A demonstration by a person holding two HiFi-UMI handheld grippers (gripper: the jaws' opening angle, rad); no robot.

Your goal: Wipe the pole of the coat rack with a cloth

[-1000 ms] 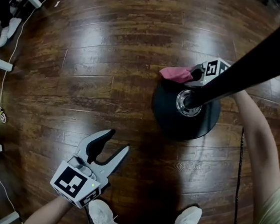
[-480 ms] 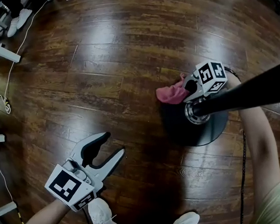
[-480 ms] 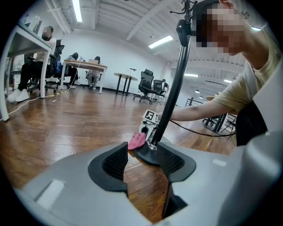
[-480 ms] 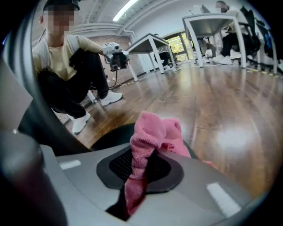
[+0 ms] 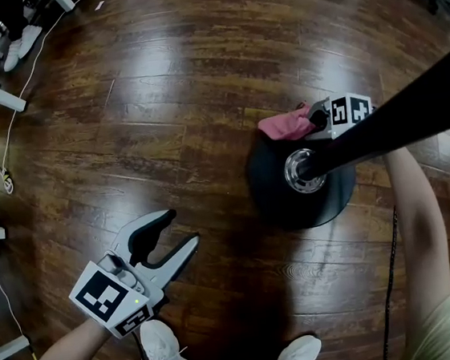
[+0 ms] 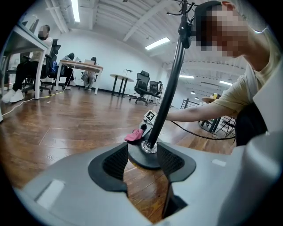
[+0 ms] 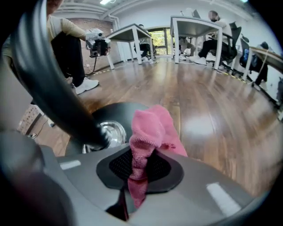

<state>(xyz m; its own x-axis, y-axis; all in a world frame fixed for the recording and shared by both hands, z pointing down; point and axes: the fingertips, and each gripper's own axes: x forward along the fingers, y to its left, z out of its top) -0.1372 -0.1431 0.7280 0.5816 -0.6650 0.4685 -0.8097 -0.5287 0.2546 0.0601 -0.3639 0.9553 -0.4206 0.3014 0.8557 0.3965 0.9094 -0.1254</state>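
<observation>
The coat rack's black pole (image 5: 396,119) rises from a chrome collar (image 5: 300,168) on a round black base (image 5: 270,186). My right gripper (image 5: 312,118) is shut on a pink cloth (image 5: 283,126), held low beside the pole's foot, over the base's far edge. In the right gripper view the pink cloth (image 7: 148,145) bunches out between the jaws, with the pole (image 7: 48,84) to its left. My left gripper (image 5: 167,237) stands open with nothing in it, well left of the base. Its own view shows the pole (image 6: 170,84) and cloth (image 6: 134,135) ahead.
Dark wood floor (image 5: 158,86) all around. White desk legs and a cable (image 5: 4,152) lie at the far left. My shoes (image 5: 161,344) are at the bottom edge. A black cord (image 5: 389,277) hangs by the right arm. Desks, office chairs (image 6: 142,84) and seated people stand far off.
My right gripper with the cloth has shifted slightly around the pole's foot, ending further from me than half a second ago. The left gripper has barely moved.
</observation>
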